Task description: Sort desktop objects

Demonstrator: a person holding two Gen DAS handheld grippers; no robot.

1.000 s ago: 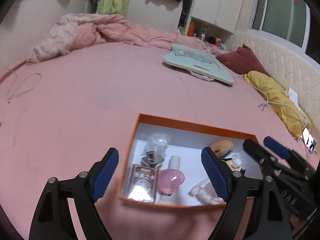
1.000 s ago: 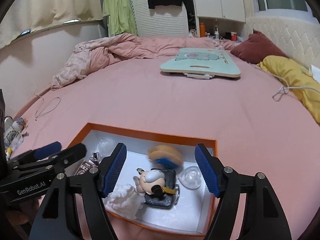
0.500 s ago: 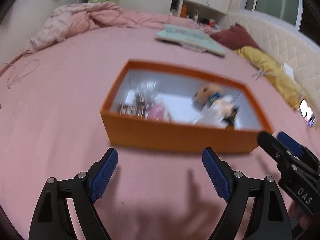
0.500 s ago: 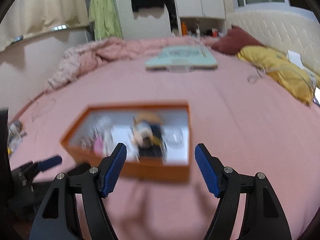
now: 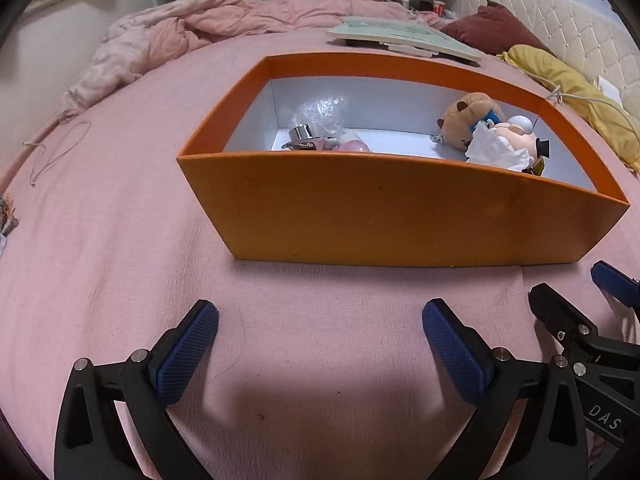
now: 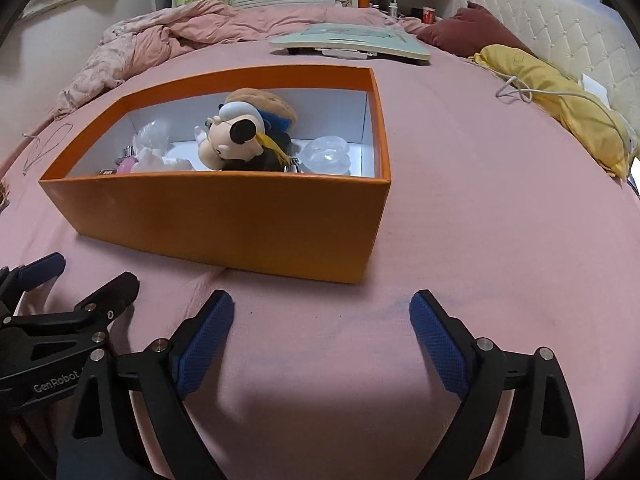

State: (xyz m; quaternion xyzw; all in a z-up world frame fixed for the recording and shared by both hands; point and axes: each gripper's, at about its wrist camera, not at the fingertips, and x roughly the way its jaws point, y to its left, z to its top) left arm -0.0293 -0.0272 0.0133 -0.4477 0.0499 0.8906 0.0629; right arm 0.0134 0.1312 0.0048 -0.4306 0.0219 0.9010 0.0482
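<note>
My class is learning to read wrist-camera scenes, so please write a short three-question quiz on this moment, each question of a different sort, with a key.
1. True or false: the orange cardboard box stands on the pink bedsheet with its top open.
2. Multiple choice: the brown plush toy lies A) inside the box, B) on the yellow pillow, C) between the jaws of the left gripper.
3. Fill in: the jaws of the right gripper stand ____, with nothing between them.

Key: 1 true; 2 A; 3 open.
</note>
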